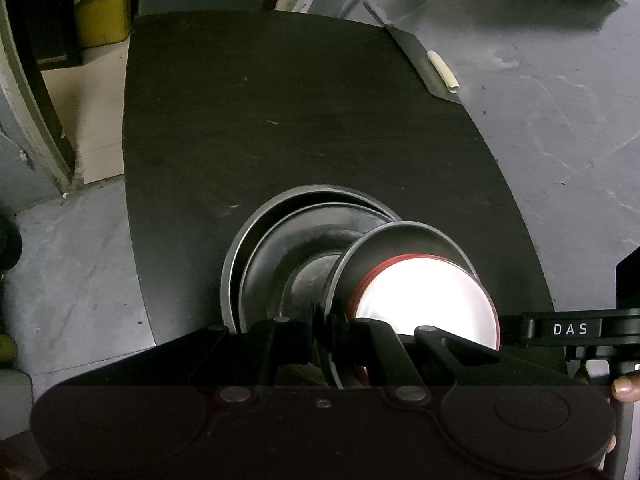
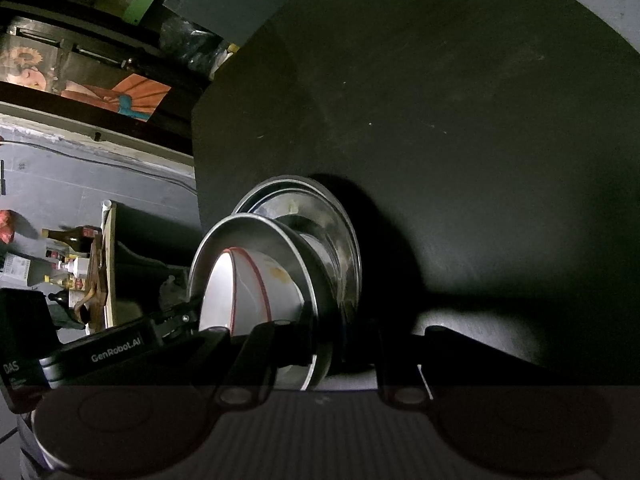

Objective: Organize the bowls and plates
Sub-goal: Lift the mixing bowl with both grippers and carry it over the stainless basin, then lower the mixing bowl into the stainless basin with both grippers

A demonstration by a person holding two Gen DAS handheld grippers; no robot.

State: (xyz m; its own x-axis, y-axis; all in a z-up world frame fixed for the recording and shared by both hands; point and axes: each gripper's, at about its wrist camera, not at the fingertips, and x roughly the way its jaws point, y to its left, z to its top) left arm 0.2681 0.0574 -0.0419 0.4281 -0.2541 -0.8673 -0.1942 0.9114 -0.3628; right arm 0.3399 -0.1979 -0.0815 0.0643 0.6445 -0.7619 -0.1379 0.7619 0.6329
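Pinching the steel plate [image 1: 400, 240] rim from opposite sides, left gripper [image 1: 332, 328] and right gripper [image 2: 340, 340] steady its white bowl [image 1: 432, 296] over the stacked plates [image 1: 280, 248], presumably for nesting.

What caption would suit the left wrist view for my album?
Left hand-held gripper clamps the rim of a steel plate holding a white bowl, above stacked plates on a black table.

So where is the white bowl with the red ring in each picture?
Left wrist view: the white bowl is low and right of centre, inside a tilted steel plate.
Right wrist view: the white bowl is low and left of centre, inside that plate.
Shared landmark: the black table.
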